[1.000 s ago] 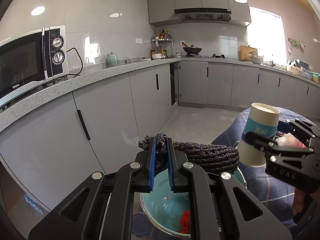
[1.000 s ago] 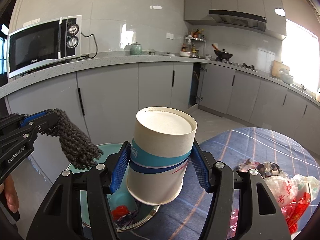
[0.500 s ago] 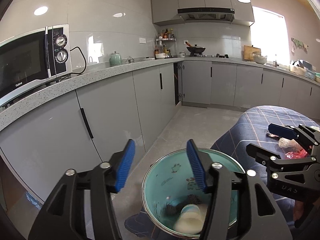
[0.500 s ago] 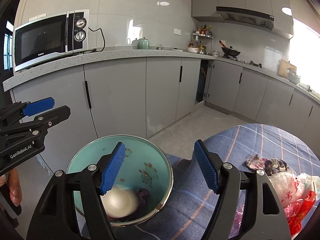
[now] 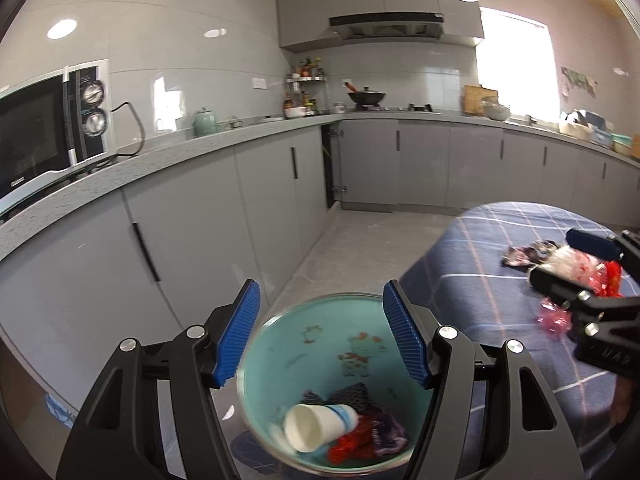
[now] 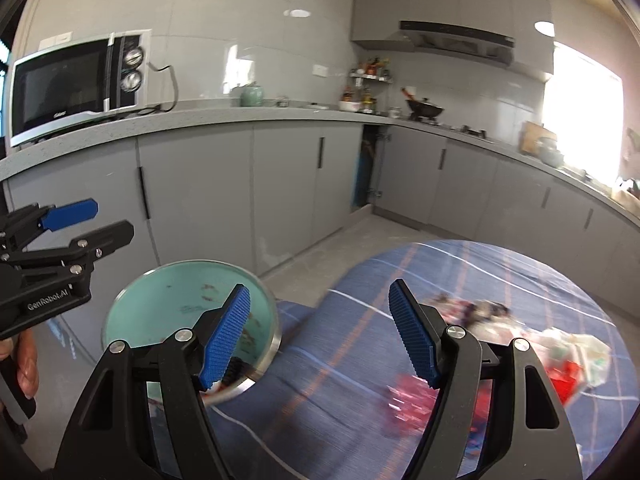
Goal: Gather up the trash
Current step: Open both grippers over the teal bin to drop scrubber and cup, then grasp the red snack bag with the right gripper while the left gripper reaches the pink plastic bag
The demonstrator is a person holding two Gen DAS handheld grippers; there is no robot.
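Grippers [image 5: 322, 336] [image 6: 320, 336] angled down, jaws apart

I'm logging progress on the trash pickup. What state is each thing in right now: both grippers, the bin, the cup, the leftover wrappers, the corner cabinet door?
Left gripper: jaws opening, nothing between them, above the bin.
Right gripper: open, empty, over the table.
Bin: upright, partly filled.
Paper cup: on its side inside the bin.
Wrappers: not yet collected, on the tablecloth.
Corner cabinet door: ajar.

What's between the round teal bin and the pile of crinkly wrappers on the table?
Only bare blue checked tablecloth separates teal bin and wrappers, per the right wrist view.
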